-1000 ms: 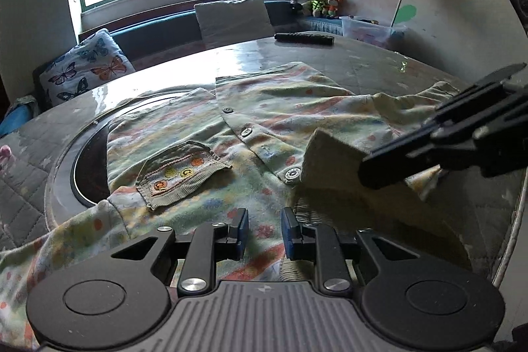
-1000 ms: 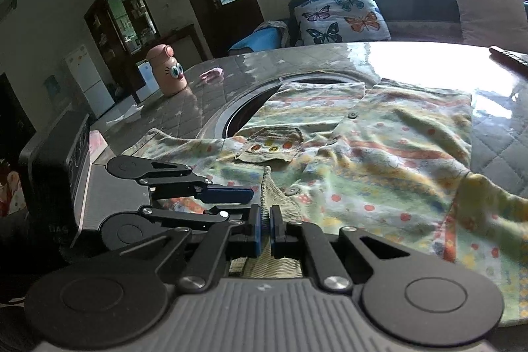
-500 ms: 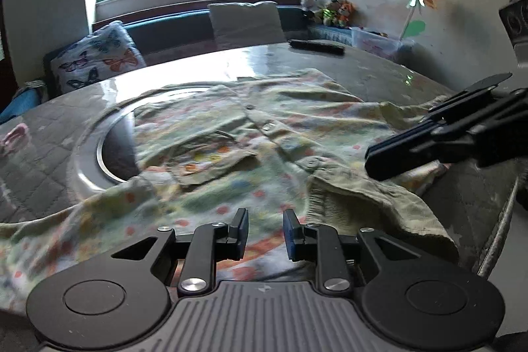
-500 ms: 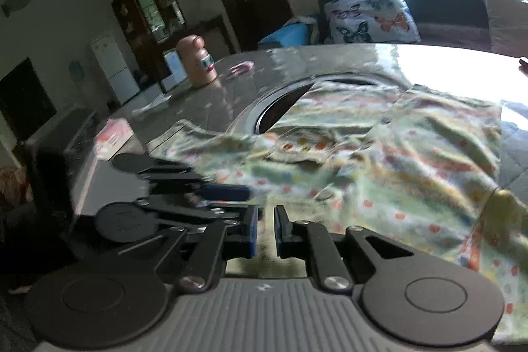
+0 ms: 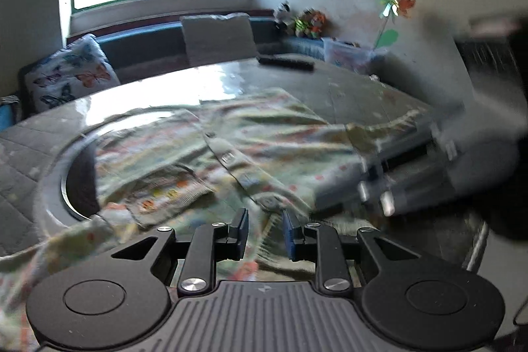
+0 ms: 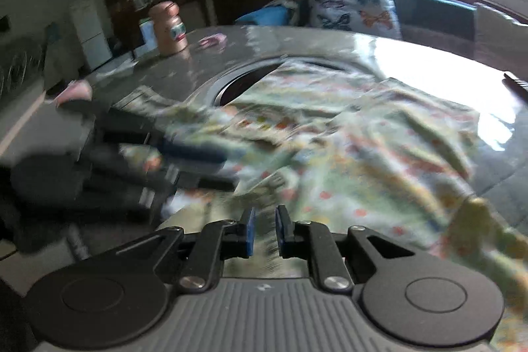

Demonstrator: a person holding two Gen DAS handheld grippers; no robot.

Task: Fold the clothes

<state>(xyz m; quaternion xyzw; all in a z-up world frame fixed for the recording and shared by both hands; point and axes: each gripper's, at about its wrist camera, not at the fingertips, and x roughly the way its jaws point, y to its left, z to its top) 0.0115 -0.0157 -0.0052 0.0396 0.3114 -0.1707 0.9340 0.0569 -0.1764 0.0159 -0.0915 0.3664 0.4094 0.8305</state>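
both claws part-open over the shirt [image 5: 270,147] (blurred): left gripper [image 5: 264,228], right gripper [image 6: 264,228]; remote [image 5: 285,63] at 12 o'clock, pink bottle [image 6: 168,30] at 10.

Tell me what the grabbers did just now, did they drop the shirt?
Yes. The right hand-held gripper, shut on the shirt collar a second ago, has opened and pulled back. The left hand-held gripper opened wider too. The shirt stayed spread on the table, pocket up.
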